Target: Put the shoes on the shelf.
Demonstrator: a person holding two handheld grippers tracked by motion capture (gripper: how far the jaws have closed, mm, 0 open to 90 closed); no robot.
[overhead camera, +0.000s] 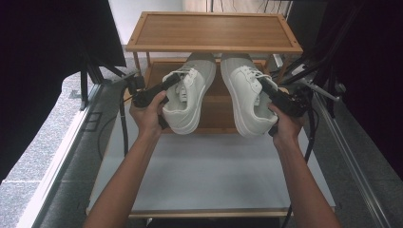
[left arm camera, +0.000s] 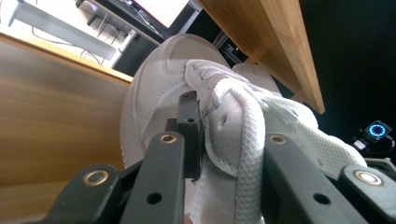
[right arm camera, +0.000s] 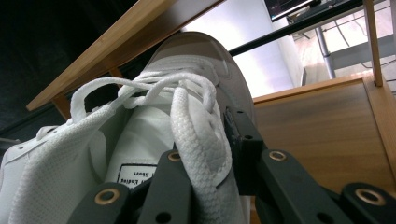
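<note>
I have the left tongs point(overhead camera: 167, 84) clamped on the left sneaker point(overhead camera: 186, 97) and the right tongs point(overhead camera: 267, 89) on the right sneaker point(overhead camera: 247, 90), both held aloft, toes nosing into the wooden rack's point(overhead camera: 214, 31) lower shelf point(overhead camera: 216, 102), so next, I judge, comes a level push inward.

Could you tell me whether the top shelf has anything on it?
No, the top shelf is bare wood in the high view; both shoes are held below it.
</note>
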